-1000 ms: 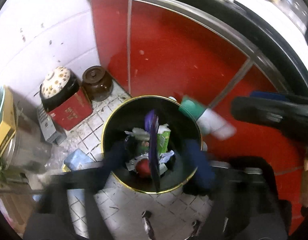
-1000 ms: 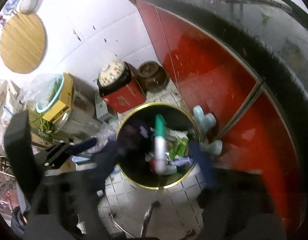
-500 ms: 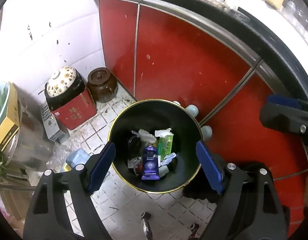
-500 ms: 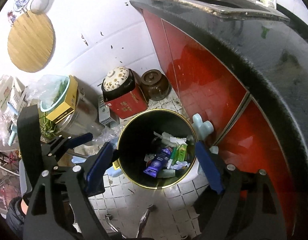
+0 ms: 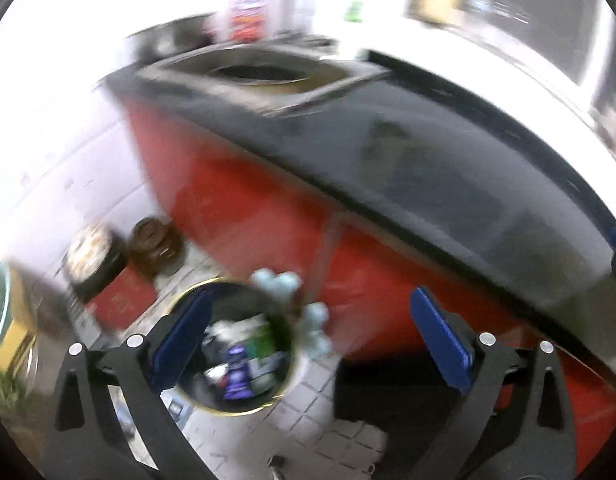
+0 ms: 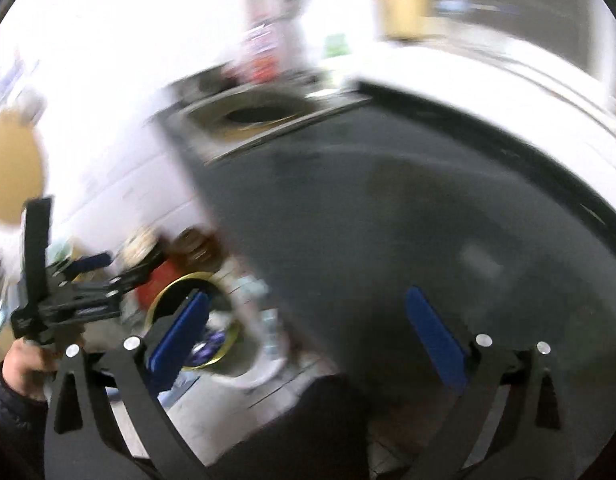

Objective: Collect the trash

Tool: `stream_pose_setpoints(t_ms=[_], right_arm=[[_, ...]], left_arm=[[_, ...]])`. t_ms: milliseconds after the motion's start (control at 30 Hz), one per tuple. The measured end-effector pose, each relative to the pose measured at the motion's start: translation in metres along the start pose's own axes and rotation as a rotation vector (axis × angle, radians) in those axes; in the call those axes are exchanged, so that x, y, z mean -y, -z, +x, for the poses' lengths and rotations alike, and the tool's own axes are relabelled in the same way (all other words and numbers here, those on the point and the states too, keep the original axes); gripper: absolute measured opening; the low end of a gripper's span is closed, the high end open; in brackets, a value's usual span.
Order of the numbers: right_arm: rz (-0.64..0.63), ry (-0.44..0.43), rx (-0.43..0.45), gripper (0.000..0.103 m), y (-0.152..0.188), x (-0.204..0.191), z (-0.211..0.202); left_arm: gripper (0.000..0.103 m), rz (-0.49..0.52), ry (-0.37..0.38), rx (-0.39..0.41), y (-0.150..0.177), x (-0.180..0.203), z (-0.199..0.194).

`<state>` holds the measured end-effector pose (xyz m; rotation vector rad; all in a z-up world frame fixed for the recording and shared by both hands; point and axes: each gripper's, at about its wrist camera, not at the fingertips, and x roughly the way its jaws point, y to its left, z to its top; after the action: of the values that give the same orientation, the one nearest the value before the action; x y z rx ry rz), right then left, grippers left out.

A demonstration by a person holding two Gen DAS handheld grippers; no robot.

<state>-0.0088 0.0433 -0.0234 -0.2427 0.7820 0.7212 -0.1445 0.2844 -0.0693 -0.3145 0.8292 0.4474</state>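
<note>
A round black trash bin with a gold rim (image 5: 284, 364) stands on the tiled floor, low in the left wrist view. It holds a purple packet (image 5: 236, 380), a green carton (image 5: 262, 344) and other scraps. My left gripper (image 5: 311, 344) is open and empty, high above the bin. The bin rim (image 6: 168, 292) shows partly in the right wrist view. My right gripper (image 6: 308, 336) is open and empty over the dark counter (image 6: 387, 220). The left gripper (image 6: 76, 300) also shows at the left of that view. Both views are blurred.
Red cabinet doors (image 5: 236, 208) sit under the black counter (image 5: 427, 168) with a steel sink (image 5: 260, 76). A brown jar (image 5: 156, 248), a flowered pot on a red box (image 5: 96, 264) and pale blue cups (image 5: 284, 284) stand by the bin. A round wooden board (image 6: 8, 168) hangs on the white wall.
Both grippers have risen and tilted up from over the bin toward the counter and sink. The purple packet and the green-capped bottle that were falling now lie in the bin. Both jaws stay open.
</note>
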Motion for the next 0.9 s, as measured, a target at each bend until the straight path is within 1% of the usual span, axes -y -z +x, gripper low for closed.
stream_pose_setpoints(t_ms=[33,67,100,167,200,267,367,400,500,633,733,833,900], right_arm=[[0.059,0.056,0.021,0.096,0.004,0.03,-0.017],[0.097,0.096,0.033,0.096,0.008,0.051,-0.029],[0.134,0.146,0.044,0.096,0.012,0.072,-0.043],[0.205,0.25,0.067,0.096,0.025,0.112,-0.07],[0.237,0.294,0.076,0.096,0.03,0.128,-0.082],[0.31,0.391,0.086,0.096,0.044,0.162,-0.106],[0.393,0.482,0.1,0.096,0.063,0.198,-0.135],[0.411,0.506,0.104,0.096,0.068,0.201,-0.144],[0.458,0.561,0.113,0.096,0.087,0.22,-0.167],[0.491,0.591,0.117,0.096,0.105,0.241,-0.185],[0.505,0.59,0.113,0.096,0.115,0.252,-0.193],[0.493,0.59,0.107,0.096,0.116,0.248,-0.192],[0.491,0.58,0.105,0.096,0.116,0.249,-0.19]], left_arm=[[0.096,0.044,0.024,0.005,-0.007,0.026,-0.001],[0.096,0.078,0.046,0.009,-0.012,0.044,-0.003],[0.096,0.122,0.079,0.014,-0.018,0.071,-0.004],[0.096,0.181,0.129,0.01,-0.024,0.109,-0.004],[0.096,0.22,0.154,0.018,-0.028,0.134,-0.006],[0.096,0.275,0.188,0.034,-0.032,0.172,-0.007],[0.096,0.329,0.251,0.024,-0.036,0.226,-0.006],[0.096,0.349,0.275,0.013,-0.037,0.246,-0.005],[0.096,0.401,0.302,0.006,-0.033,0.288,-0.006],[0.096,0.449,0.319,-0.002,-0.023,0.326,-0.01],[0.096,0.458,0.331,-0.008,-0.017,0.34,-0.015],[0.096,0.463,0.307,0.012,-0.014,0.342,-0.017],[0.096,0.453,0.304,0.006,-0.014,0.343,-0.014]])
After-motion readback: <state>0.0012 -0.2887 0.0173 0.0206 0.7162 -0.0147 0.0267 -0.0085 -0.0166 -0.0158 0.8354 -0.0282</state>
